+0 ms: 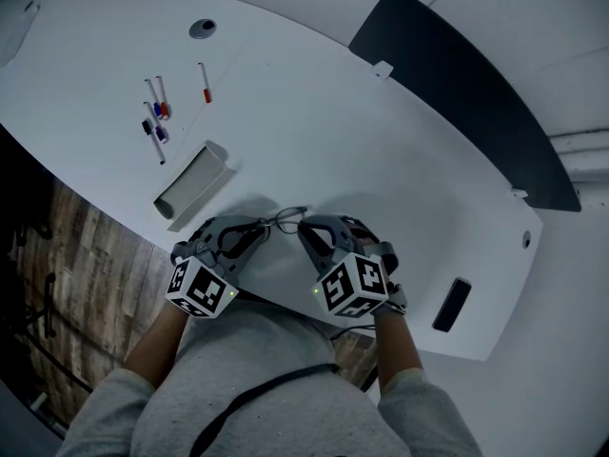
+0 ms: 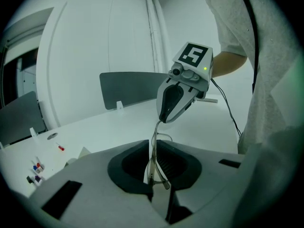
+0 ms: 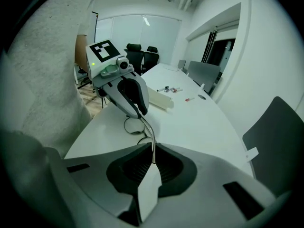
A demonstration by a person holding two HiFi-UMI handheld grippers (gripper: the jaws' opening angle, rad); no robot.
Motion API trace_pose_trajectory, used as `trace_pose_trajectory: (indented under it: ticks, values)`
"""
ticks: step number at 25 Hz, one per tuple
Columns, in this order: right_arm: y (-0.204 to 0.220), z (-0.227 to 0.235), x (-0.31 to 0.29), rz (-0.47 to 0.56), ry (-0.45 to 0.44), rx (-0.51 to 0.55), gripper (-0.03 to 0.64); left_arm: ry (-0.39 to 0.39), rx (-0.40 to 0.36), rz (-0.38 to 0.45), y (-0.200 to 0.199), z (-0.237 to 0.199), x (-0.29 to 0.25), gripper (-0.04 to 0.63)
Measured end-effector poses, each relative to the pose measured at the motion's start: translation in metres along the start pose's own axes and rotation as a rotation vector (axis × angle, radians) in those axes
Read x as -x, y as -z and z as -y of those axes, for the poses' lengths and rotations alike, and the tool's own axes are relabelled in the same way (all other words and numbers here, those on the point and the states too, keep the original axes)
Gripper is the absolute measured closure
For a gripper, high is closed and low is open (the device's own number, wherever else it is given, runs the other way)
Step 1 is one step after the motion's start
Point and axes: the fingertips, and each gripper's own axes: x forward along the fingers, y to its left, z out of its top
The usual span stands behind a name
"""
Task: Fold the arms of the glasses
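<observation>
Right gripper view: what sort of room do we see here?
Probably an office meeting room: a long white table, marker pens lying on it, and black office chairs at its far end.

glasses point(image 1: 288, 220) mostly hidden, pens point(image 1: 158, 112) too small to tell apart, table point(image 1: 381, 150) cropped

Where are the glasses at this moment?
In the head view, the glasses are over the near edge of the white table, gripped between the left gripper and the right gripper, just right of the grey box.
</observation>
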Motion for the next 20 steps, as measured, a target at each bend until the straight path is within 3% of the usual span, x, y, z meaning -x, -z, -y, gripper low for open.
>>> trace_pose_trajectory:
  ticks: [20]
  values:
    - [0.013,-0.002,-0.023,-0.066,-0.045,-0.066,0.580,0.032,0.023,-0.049,0.016,-0.007,-0.007,0.545]
